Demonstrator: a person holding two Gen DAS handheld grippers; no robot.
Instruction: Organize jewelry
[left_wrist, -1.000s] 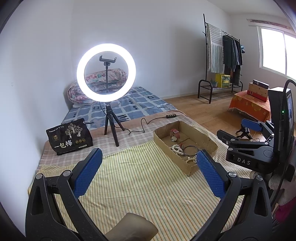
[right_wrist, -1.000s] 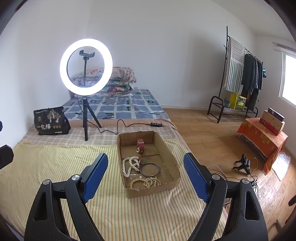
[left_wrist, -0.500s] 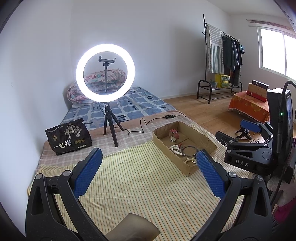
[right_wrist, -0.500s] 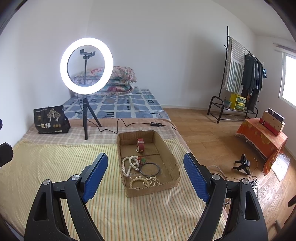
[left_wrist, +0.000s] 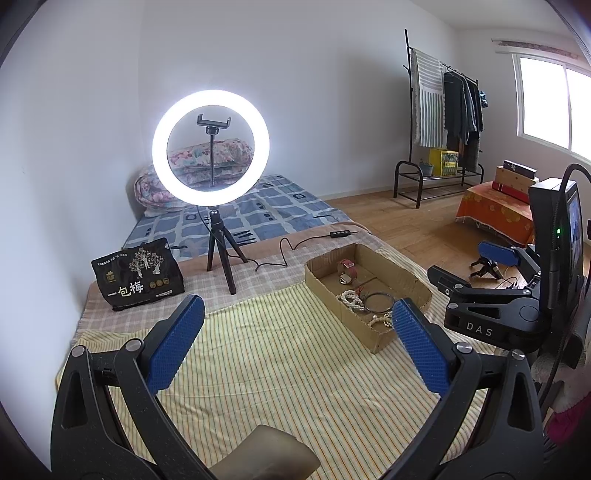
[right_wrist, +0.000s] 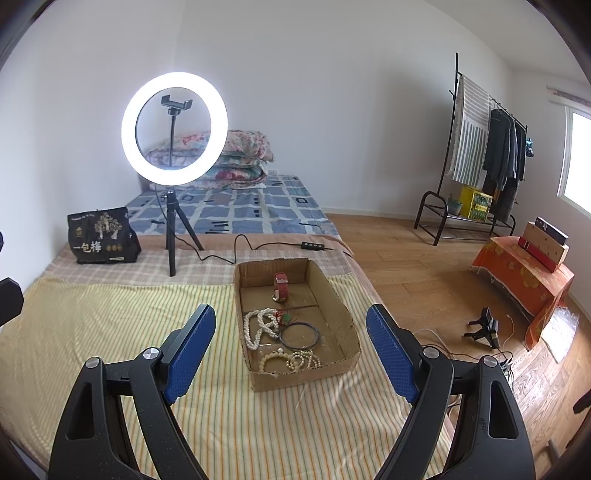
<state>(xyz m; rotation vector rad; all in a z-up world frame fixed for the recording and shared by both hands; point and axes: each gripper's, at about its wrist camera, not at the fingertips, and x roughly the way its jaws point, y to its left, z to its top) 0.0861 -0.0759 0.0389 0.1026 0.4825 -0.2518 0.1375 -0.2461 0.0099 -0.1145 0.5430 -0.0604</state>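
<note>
Clearly both grippers wait with fingers wide apart and empty: the right gripper (right_wrist: 291, 350) frames the cardboard box (right_wrist: 334, 295) at centre frame, where the pearl necklaces (right_wrist: 260, 325), a dark bangle (right_wrist: 299, 335) and a red watch (right_wrist: 281, 284) lie; the left gripper (left_wrist: 295, 343) hovers over the striped cloth (left_wrist: 277, 369), probably for free approach.

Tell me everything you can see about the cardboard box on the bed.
The cardboard box is a shallow, open-topped tray of plain brown corrugated card with worn, uneven edges. It lies flat on the striped yellow bedspread, its far end reaching the checked cloth. A crease crosses its floor. Inside lie a red-strapped watch at the far end, a long pearl necklace, a dark bangle and smaller bead strands near the front. Neither gripper touches it.
</note>
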